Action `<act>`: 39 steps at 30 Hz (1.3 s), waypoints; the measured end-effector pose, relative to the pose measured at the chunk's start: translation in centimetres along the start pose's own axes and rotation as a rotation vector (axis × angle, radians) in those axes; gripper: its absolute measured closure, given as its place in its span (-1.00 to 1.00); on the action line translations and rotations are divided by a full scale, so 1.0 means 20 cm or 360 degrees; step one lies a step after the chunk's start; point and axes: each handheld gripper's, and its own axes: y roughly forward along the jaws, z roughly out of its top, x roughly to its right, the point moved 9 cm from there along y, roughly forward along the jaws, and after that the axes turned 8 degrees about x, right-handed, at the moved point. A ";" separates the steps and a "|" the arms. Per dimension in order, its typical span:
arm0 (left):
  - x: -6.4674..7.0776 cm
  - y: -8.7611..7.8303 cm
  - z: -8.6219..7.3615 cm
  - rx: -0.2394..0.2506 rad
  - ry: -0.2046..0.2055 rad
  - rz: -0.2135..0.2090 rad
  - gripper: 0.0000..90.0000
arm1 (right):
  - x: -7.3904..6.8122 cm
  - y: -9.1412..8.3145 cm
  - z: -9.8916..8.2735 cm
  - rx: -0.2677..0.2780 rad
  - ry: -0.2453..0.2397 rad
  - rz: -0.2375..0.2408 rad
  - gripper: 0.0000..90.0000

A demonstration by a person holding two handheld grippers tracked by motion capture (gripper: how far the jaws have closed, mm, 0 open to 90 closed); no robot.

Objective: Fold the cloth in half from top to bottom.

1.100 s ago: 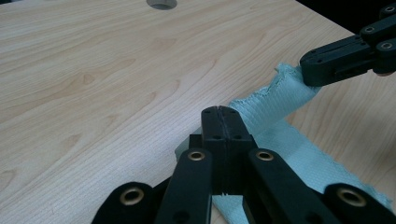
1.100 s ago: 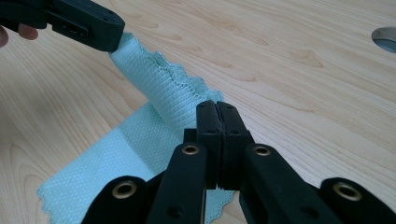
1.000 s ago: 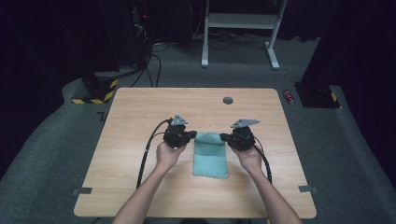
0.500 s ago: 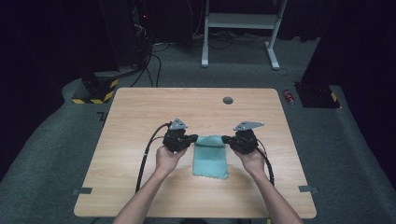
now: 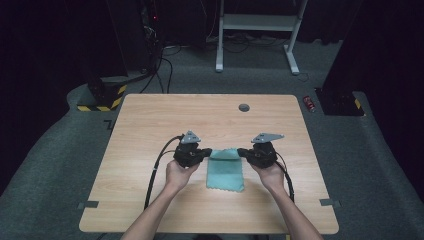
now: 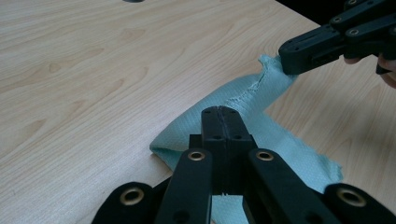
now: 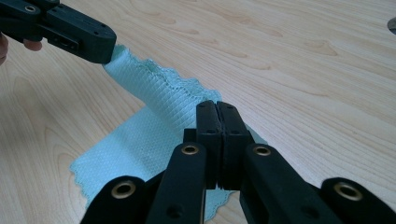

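Lying a little toward the near edge of the table (image 5: 150, 125), midway between its left and right edges, the teal cloth (image 5: 226, 172) has its far edge lifted off the wood while its near half rests flat, scalloped hem toward the person. That raised edge is pinched at both far corners. The left gripper (image 5: 207, 153) is clamped on the far left corner, its jaws pressed together on the fabric; the left gripper view shows them closed over a fold (image 6: 224, 114), with the cloth (image 6: 280, 149) running away beyond them. The right gripper (image 5: 242, 152) is likewise clamped on the far right corner, jaws together on the weave, as its own view (image 7: 217, 109) shows, the cloth (image 7: 140, 140) running away toward the other tool. The two tools point inward at each other, roughly level with the tabletop. Each hand grips its tool from behind, left hand (image 5: 181, 172) and right hand (image 5: 270, 174), wrists straight. Both forearms come up from the near edge and spread slightly outward. A cable (image 5: 155, 172) loops from the left tool back toward the near edge. A small round grommet (image 5: 244, 107) sits near the far edge.
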 end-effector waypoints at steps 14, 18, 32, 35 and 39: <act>0.05 -0.02 -0.09 -0.0039 0.0073 -0.0007 1.00 | -0.07 -0.02 -0.10 -0.0039 -0.0018 0.0042 0.98; 0.06 -0.02 -0.11 -0.0046 0.0081 -0.0013 1.00 | -0.08 -0.02 -0.12 -0.0057 -0.0028 0.0034 0.98; 0.08 -0.02 -0.20 -0.0063 0.0073 -0.0007 1.00 | -0.12 -0.01 -0.22 -0.0116 -0.0012 0.0014 0.97; 0.08 -0.01 -0.22 -0.0065 0.0056 -0.0007 1.00 | -0.13 0.00 -0.24 -0.0115 -0.0027 0.0025 0.97; 0.08 0.00 -0.25 -0.0076 0.0036 -0.0019 1.00 | -0.13 0.01 -0.26 -0.0115 -0.0007 0.0027 0.97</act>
